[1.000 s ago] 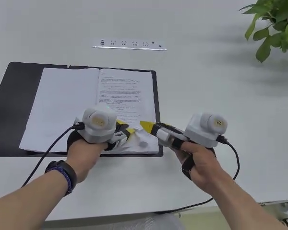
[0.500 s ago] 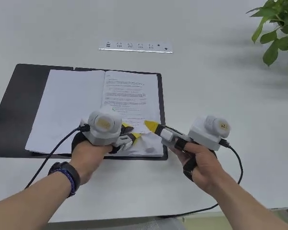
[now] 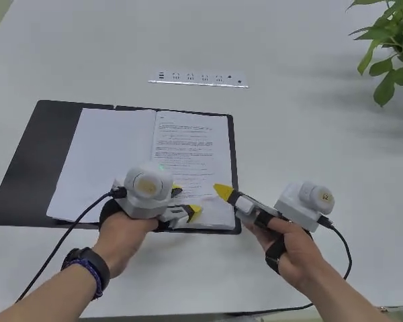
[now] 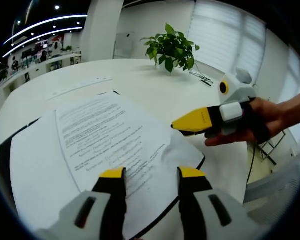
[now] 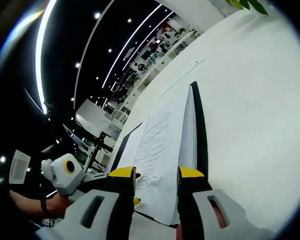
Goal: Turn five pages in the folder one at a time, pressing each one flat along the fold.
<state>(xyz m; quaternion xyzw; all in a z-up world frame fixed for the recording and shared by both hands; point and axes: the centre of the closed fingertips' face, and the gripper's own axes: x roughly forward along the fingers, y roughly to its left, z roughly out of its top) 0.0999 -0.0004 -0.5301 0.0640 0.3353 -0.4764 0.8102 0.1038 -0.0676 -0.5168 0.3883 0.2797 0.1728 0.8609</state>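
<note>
A black folder lies open on the white table. Its left page is blank and its right page is printed. My left gripper is low over the printed page's near right corner, which is crinkled. The left gripper is open with nothing between its yellow tips. My right gripper points in from the right over the same corner, tip just above the paper. In its own view the right gripper is open, looking along the printed page and the stacked sheets' edge.
A white power strip lies behind the folder. A potted plant stands at the far right. Black cables trail from both grippers toward the table's near edge. Bare tabletop stretches to the right of the folder.
The head camera has shifted, so the folder sits lower and further right in view. The raised page corner has settled flatter. The left gripper's tips stand wider apart.
</note>
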